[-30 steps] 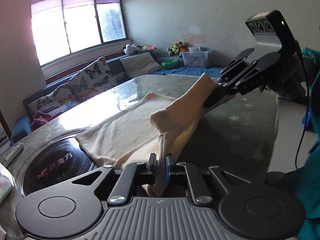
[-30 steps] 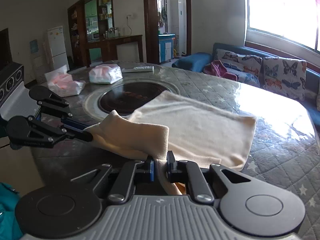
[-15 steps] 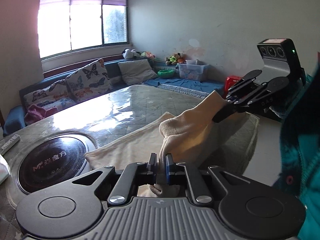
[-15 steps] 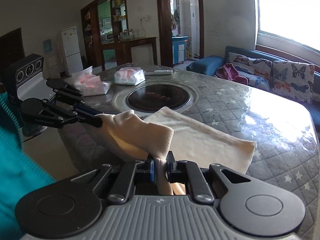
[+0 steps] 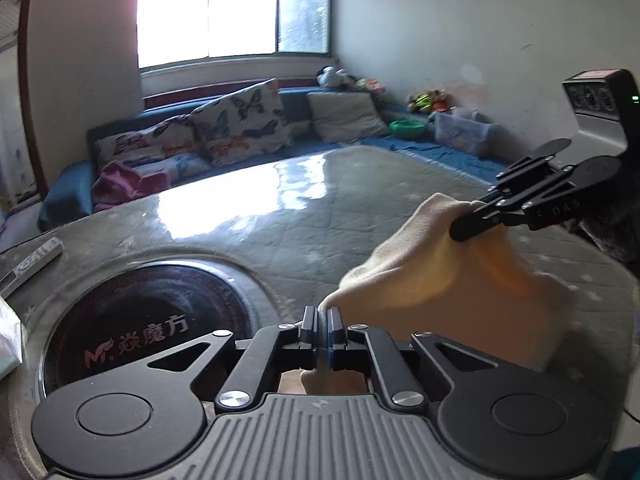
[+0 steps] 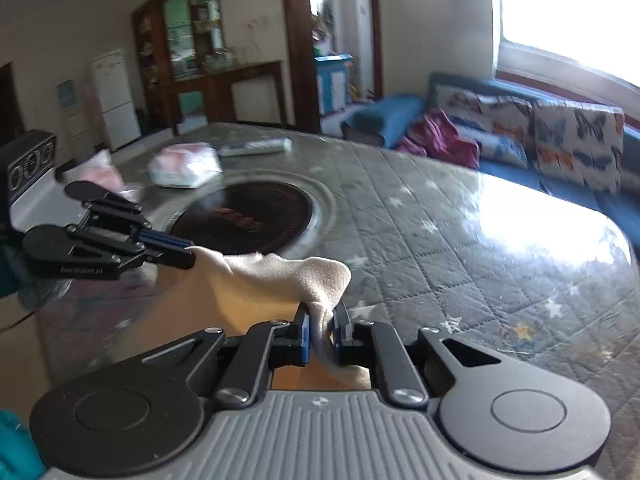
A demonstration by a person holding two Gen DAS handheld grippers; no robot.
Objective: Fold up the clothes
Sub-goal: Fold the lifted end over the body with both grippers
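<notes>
The surface (image 5: 304, 216) is a big rounded one under a grey quilted, star-dotted cover with a glossy sheet that throws back the window (image 5: 232, 8) light. Behind it runs a blue sofa (image 6: 404, 112) with butterfly cushions (image 5: 240, 120) and a crumpled magenta garment (image 6: 444, 140). Set into the surface is a round black hob (image 5: 148, 320) with red and white lettering. Near the hob lie two wrapped packs (image 6: 184, 164), pink and white, and beside them a remote (image 6: 256, 146). The cloth (image 5: 452, 300), a soft cream piece, is up off the surface, held in the air near its front edge and slung between the two claws, its lower part hanging down and blurred. The left claw (image 5: 322, 332) is clamped tight on one top corner of the cloth, with a bit of fabric poking out behind the fingers. The right claw (image 6: 322, 332) pinches the other corner, a fold bunched between its blue-lined fingers (image 6: 305, 336). Each claw shows in the other's view, fingers closed on the cloth's edge.
</notes>
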